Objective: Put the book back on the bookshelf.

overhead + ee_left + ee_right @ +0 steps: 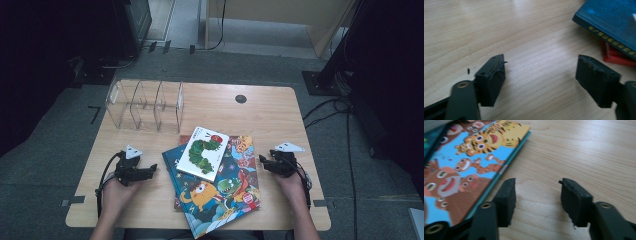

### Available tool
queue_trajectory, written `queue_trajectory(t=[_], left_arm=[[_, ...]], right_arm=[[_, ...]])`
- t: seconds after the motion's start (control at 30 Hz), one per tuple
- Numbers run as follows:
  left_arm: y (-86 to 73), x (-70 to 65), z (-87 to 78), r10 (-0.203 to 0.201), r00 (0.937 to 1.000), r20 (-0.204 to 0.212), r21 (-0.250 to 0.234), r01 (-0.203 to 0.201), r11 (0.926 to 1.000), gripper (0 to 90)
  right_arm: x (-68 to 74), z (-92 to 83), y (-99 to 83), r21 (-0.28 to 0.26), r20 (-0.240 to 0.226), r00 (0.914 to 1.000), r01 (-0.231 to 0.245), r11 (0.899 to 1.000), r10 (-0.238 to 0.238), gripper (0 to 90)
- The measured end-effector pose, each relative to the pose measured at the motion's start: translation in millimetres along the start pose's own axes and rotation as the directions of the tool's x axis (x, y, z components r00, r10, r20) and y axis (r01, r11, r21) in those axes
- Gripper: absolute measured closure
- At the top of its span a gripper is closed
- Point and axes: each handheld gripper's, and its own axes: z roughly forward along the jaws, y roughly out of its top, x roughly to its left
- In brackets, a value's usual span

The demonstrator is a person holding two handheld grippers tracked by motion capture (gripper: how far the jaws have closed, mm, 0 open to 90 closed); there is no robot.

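On the table point(280, 112), between the two grippers, lies a stack of books, fanned and askew.

- Stack: white caterpillar book point(203, 153) on top; dark blue book point(212, 195) under it, its long axis running from the far left toward the near right; tiger book point(243, 150) poking out on the right; a red book point(617, 55) at the bottom, its edge visible in the left gripper view.
- Left gripper point(150, 171): jaws apart, nothing between them, bare wood underneath. The blue book's spine point(610, 40) lies ahead and to the right of the fingers point(491, 81), near but not touching.
- Right gripper point(263, 162): jaws apart, empty. The tiger book's edge point(499, 173) lies just beside the left finger point(506, 198), running away along the finger's line. Whether it touches I cannot tell.
- Nearer hand: the right, by my reading; its fingertips sit almost at the stack's right edge, while the left has a strip of open table to cross.
- Pose: both hands low at the table, forearms coming in from the near side, grippers held roughly level and pointing inward at the stack from opposite sides.
- Clear rack point(145, 105) stands at the far left, well beyond the left fingers, slots empty; a likely home for the books, I judge.
- Coming move turns on the top book: it sits inward and far of both sets of fingers, tilted, a reach over the blue cover either way.
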Motion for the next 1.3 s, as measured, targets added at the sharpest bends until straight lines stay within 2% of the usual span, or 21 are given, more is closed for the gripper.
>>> queue_trajectory(t=[0.03,0.13,0.2,0.33,0.5,0.6,0.67,0.7,0.73,0.8,0.83,0.87,0.93,1.0,1.03,1.1,1.13,1.17,1.23,1.3], left_arm=[[2.2,1.5,-1.9,-0.014,0.9996,0.025,0.014,0.014,0.9998,38.9],[11.8,2.4,-6.4,-0.07,0.9948,0.073,0.076,0.065,0.995,44.4],[17.3,0.4,-8.1,-0.063,0.9921,0.108,0.068,0.056,0.9961,45.2],[31.1,-6.7,-8.1,-0.012,0.9892,0.146,0.036,0.007,0.9993,41.0],[46.8,-9.7,-4.8,0.015,0.9838,0.179,0.017,-0.019,0.9997,38.3],[53.1,-12.7,-2.7,0.04,0.9825,0.182,0.007,-0.042,0.9991,41.6],[55.4,-14.7,-1.7,0.036,0.979,0.201,0.007,-0.038,0.9993,47.4],[55.8,-15.3,-1.1,0.038,0.978,0.205,0.006,-0.04,0.9992,53.2],[56.3,-16.8,-0.3,0.037,0.977,0.21,0.011,-0.04,0.9991,53.8],[57.3,-19.0,0.7,0.046,0.9782,0.202,0.021,-0.051,0.9984,56.9],[57.9,-20.7,0.9,0.054,0.978,0.201,0.017,-0.058,0.9982,62.7],[58.5,-22.1,1.1,0.052,0.976,0.211,0.013,-0.056,0.9983,68.6],[60.6,-27.5,3.7,0.056,0.9667,0.25,0.008,-0.06,0.9982,74.7],[61.2,-29.9,6.1,0.058,0.9644,0.258,0.012,-0.063,0.9979,75.6],[61.9,-33.4,9.5,0.059,0.9638,0.26,0.022,-0.067,0.9975,75.6],[62.4,-42.1,16.6,0.085,0.9607,0.264,0.032,-0.097,0.9947,75.5],[62.4,-42.1,16.6,0.085,0.9607,0.264,0.032,-0.097,0.9947,75.4],[62.3,-47.8,18.9,0.107,0.9575,0.268,0.035,-0.121,0.9921,75.5],[62.2,-51.1,19.8,0.101,0.9513,0.291,0.038,-0.117,0.9924,75.5],[60.7,-52.6,19.7,0.094,0.9538,0.285,0.031,-0.107,0.9938,77.8]], right_arm=[[1.4,-2.3,1.4,-0.011,-0.013,0.9999,0.003,1.0,-0.003,56.1],[6.0,-9.0,6.8,-0.038,-0.057,0.9983,-0.008,0.999,0.005,68.3],[11.4,-13.1,11.5,-0.056,-0.099,0.9948,-0.031,0.998,0.025,75.9],[31.4,-14.1,23.6,-0.063,-0.139,0.9902,0.004,0.998,-0.012,84.6],[49.2,-8.4,34.7,-0.053,-0.216,0.9763,0.008,0.999,-0.019,86.6],[58.4,-4.3,41.1,-0.048,-0.235,0.9713,0.025,0.999,-0.036,87.3],[63.7,-1.9,44.8,-0.044,-0.248,0.9678,0.031,0.999,-0.041,88.1],[67.8,0.0,46.6,-0.041,-0.252,0.9663,0.042,0.998,-0.051,88.4],[69.6,1.2,47.0,-0.041,-0.256,0.965,0.047,0.998,-0.055,88.5],[72.0,2.9,47.5,-0.034,-0.255,0.9651,0.052,0.998,-0.059,88.6],[74.5,6.2,47.9,-0.026,-0.256,0.9647,0.056,0.998,-0.061,88.7],[76.9,9.3,48.1,-0.017,-0.26,0.9635,0.063,0.998,-0.065,88.6],[80.5,11.2,48.3,-0.011,-0.266,0.9615,0.069,0.998,-0.07,88.7],[82.7,12.0,48.2,-0.011,-0.272,0.9596,0.073,0.997,-0.073,88.7],[88.5,15.5,47.1,-0.003,-0.282,0.956,0.084,0.996,-0.082,88.7],[92.2,19.2,45.6,0.005,-0.29,0.9532,0.091,0.996,-0.086,88.6],[94.1,21.3,44.8,0.007,-0.299,0.9503,0.094,0.996,-0.087,88.6],[96.0,23.0,44.3,0.012,-0.307,0.9472,0.102,0.995,-0.094,88.6],[99.3,24.4,44.0,0.005,-0.321,0.9419,0.106,0.994,-0.099,88.6],[102.2,25.4,43.8,0.003,-0.337,0.9356,0.112,0.994,-0.104,89.2]])
